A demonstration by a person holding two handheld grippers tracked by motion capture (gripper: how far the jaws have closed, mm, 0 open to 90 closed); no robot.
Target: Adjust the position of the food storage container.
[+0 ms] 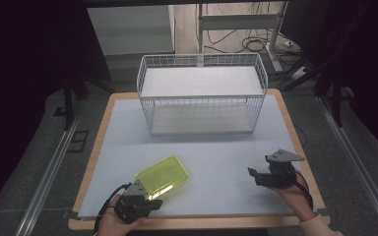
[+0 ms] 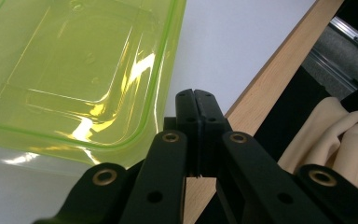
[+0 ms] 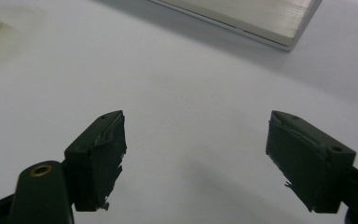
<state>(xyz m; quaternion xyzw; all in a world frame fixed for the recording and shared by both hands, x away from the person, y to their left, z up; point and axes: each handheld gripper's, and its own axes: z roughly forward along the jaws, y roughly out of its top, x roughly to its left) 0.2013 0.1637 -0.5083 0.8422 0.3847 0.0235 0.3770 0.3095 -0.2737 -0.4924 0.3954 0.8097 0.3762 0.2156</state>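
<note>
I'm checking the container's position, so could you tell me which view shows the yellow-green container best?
The high view: the whole yellow-green container lies on the table near the left gripper. The left gripper view has one close, cropped corner; the right gripper view at most a faint edge.

Left gripper [image 2: 196, 100] jaws closed, right gripper [image 3: 196, 158] jaws spread

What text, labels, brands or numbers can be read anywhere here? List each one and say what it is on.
There is none to read.
The yellow-green plastic container has only moulded ridges and dimples, no lettering.
The white wire basket, the table, the left gripper and the right gripper carry no print, label or number.
</note>
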